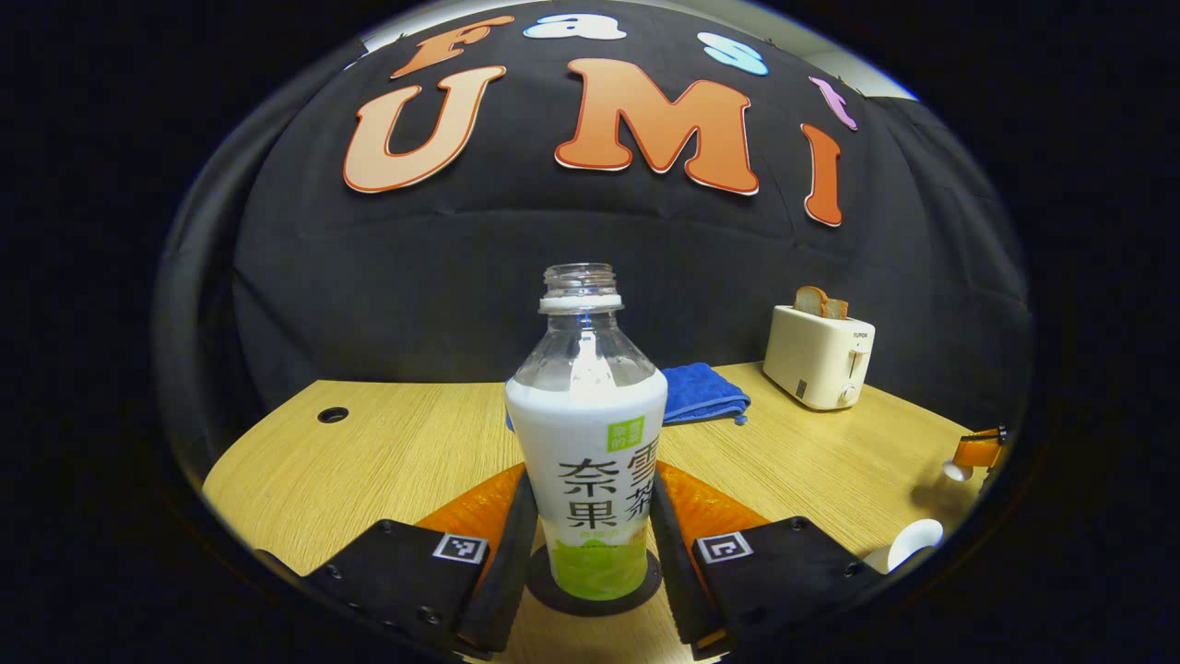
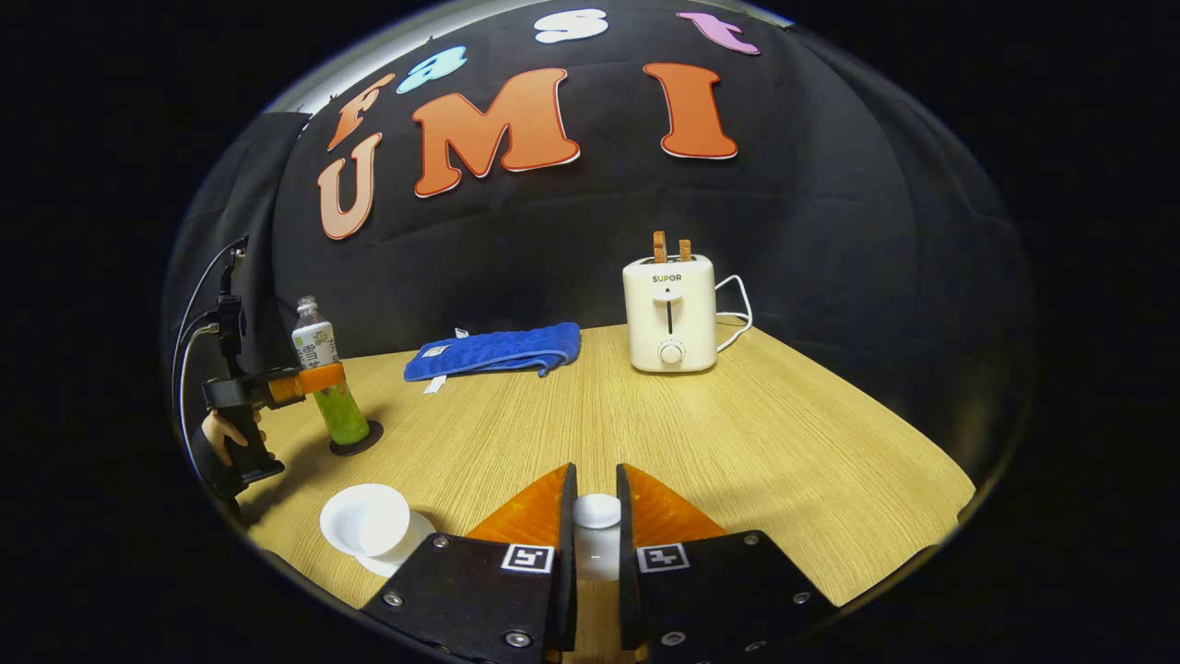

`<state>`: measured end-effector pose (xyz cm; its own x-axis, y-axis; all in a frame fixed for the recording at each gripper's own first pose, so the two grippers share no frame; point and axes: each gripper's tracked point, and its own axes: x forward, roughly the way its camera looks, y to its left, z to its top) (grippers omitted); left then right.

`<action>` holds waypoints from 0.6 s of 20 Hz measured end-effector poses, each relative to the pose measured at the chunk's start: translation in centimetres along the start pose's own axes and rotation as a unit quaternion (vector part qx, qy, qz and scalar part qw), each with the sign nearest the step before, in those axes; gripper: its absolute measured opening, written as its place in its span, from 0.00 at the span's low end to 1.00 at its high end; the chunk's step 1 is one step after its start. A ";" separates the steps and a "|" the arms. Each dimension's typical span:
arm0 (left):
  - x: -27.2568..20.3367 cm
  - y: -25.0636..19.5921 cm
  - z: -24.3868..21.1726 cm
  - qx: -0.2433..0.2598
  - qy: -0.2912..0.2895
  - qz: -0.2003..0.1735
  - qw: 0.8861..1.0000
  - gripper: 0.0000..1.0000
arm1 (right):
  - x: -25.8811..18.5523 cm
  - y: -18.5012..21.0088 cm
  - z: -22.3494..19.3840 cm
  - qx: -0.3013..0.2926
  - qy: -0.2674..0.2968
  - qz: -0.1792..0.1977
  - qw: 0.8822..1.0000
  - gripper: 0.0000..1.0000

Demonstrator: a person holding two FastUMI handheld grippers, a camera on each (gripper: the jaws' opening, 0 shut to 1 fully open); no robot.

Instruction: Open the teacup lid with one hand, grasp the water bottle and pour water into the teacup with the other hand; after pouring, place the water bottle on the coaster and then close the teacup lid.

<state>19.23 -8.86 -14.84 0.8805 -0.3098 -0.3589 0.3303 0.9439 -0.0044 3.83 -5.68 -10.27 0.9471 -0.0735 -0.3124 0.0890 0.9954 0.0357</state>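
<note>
Nearest to you in the left gripper view, your left gripper [image 1: 591,544] has both fingers pressed against the sides of the water bottle [image 1: 587,443], which stands upright on the dark round coaster [image 1: 595,590] with its cap off. In the right gripper view, your right gripper [image 2: 595,535] is closed on the teacup lid [image 2: 596,512], pinching its small white knob between the two fingers and holding it above the wooden table [image 2: 737,443].

Just left of that gripper in the right gripper view sits the teacup [image 2: 366,519] on its saucer, open at the top; whether it holds water cannot be told. Farther left, the same view shows the other gripper, with a hand [image 2: 226,433] on its handle, clamped around the bottle on the coaster.

Beyond the bottle a folded blue towel [image 1: 701,392] lies on the table. Near the back wall stands a cream toaster [image 2: 670,314] with two slices of bread [image 1: 820,302] sticking up from its slots and a white cord trailing beside it.
</note>
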 end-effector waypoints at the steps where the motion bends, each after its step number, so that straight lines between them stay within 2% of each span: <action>1: 0.1 0.0 -0.3 0.000 0.004 0.002 1.000 0.67 | -0.1 0.1 0.1 -0.001 -0.002 0.000 1.000 0.19; 5: 0.4 -0.2 -2.0 -0.006 0.026 -0.002 1.000 0.71 | -0.3 0.5 0.3 -0.006 -0.007 0.001 1.000 0.18; 8: 0.4 -0.1 -2.1 -0.014 0.023 -0.003 1.000 0.80 | -0.4 0.9 0.4 -0.005 -0.009 0.003 1.000 0.18; 10: 0.0 -0.3 -2.1 -0.016 0.021 -0.003 1.000 0.91 | -0.6 1.7 0.7 -0.004 -0.015 0.009 1.000 0.18; 12: -0.4 0.1 -2.1 -0.010 0.017 0.004 1.000 0.97 | -0.7 2.6 1.1 -0.005 -0.020 0.018 1.000 0.18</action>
<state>18.23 -8.43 -16.67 0.8706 -0.2981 -0.3914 0.3157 0.9486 -0.0201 3.74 -3.07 -8.95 0.9615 -0.0396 -0.2721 0.0516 0.9980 0.0372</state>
